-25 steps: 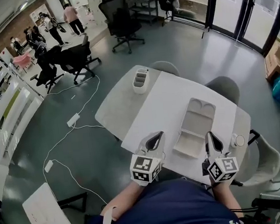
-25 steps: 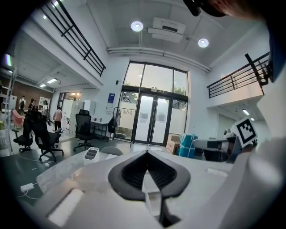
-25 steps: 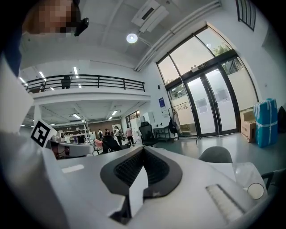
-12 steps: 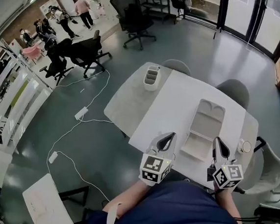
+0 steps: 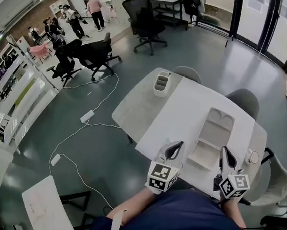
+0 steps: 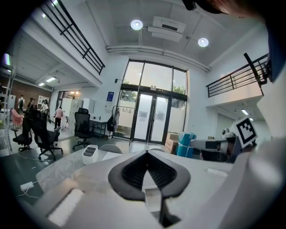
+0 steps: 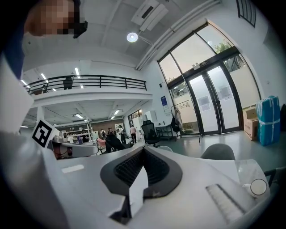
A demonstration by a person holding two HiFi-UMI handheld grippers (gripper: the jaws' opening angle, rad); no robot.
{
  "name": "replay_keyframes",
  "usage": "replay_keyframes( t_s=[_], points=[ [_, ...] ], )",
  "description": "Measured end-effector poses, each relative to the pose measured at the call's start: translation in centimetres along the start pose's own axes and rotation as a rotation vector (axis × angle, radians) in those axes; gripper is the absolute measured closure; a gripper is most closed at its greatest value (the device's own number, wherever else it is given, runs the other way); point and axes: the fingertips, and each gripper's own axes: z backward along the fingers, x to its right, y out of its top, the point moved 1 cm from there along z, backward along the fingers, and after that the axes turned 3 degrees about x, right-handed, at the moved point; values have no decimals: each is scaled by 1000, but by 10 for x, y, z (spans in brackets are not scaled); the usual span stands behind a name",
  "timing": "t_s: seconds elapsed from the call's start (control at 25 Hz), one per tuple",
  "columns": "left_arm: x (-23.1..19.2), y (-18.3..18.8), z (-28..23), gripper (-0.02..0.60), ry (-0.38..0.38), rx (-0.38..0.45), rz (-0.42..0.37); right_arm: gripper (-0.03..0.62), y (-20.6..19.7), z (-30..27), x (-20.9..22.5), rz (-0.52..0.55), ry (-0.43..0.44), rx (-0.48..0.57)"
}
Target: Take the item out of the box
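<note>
An open shallow white box (image 5: 212, 136) lies on the white table (image 5: 183, 108), its far half moulded into recesses and its near half plain. I cannot make out an item in it. My left gripper (image 5: 179, 145) rests just left of the box's near end, shut with nothing between its jaws. My right gripper (image 5: 223, 150) sits just right of that end, jaws together and empty. In the left gripper view the closed jaws (image 6: 146, 152) hide the box. In the right gripper view the jaws (image 7: 143, 148) also meet.
A white desk caddy (image 5: 162, 84) stands at the table's far end, also seen in the left gripper view as the caddy (image 6: 90, 153). A small round object (image 5: 253, 157) lies near the right gripper. Two grey chairs (image 5: 245, 100) stand beyond the table. Cables cross the floor at left (image 5: 88, 116).
The head view has swung a little, so the table sits further right and lower in the picture. Both grippers keep their places beside the box, still shut.
</note>
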Motion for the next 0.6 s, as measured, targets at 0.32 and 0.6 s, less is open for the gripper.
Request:
replay_keyframes(
  t_s=[0.32, 0.6],
  points=[
    [-3, -6, 3, 580, -1, -18, -3, 593, -2, -4, -10, -1, 27, -6],
    [3, -13, -2, 580, -35, -34, -8, 592, -10, 2, -4, -10, 1, -12]
  ],
)
